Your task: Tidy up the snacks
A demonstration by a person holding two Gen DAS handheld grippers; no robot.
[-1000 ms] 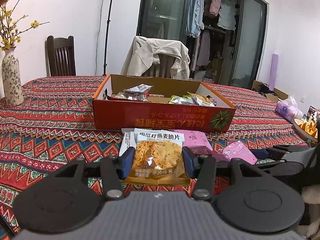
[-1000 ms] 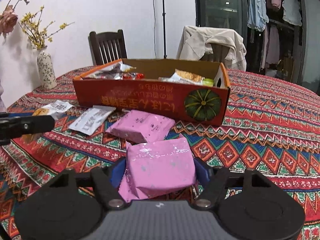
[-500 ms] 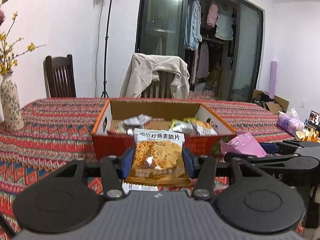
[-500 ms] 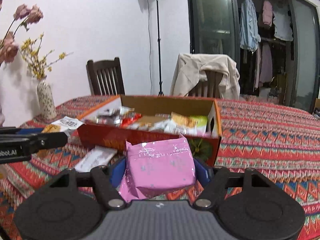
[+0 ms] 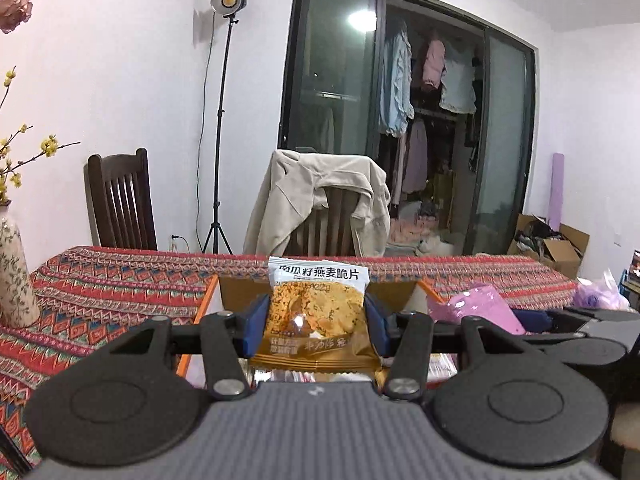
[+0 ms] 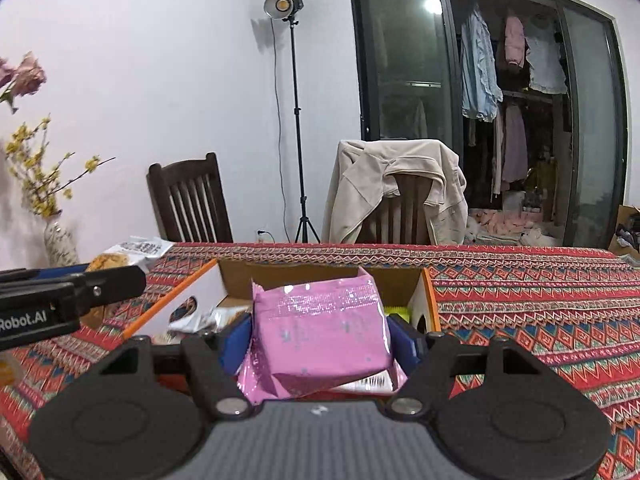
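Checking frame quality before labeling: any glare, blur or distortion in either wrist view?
Left wrist: glare spot on the cracker pack, bright reflection in the glass door, fisheye bends the door frame. Right wrist: specular sheen on the pink pack, dark vignette in the corners, flowers at left soft; the lamp casts a shadow on the wall.

The setting is a home, a lived-in room. Evidence: a table [image 6: 520, 300] under a patterned red cloth, wooden chairs [image 6: 188, 200], a jacket [image 6: 392, 188] draped over one, a flower vase [image 5: 14, 280], and an open wardrobe [image 6: 516, 92] with hanging clothes behind glass sliding doors.
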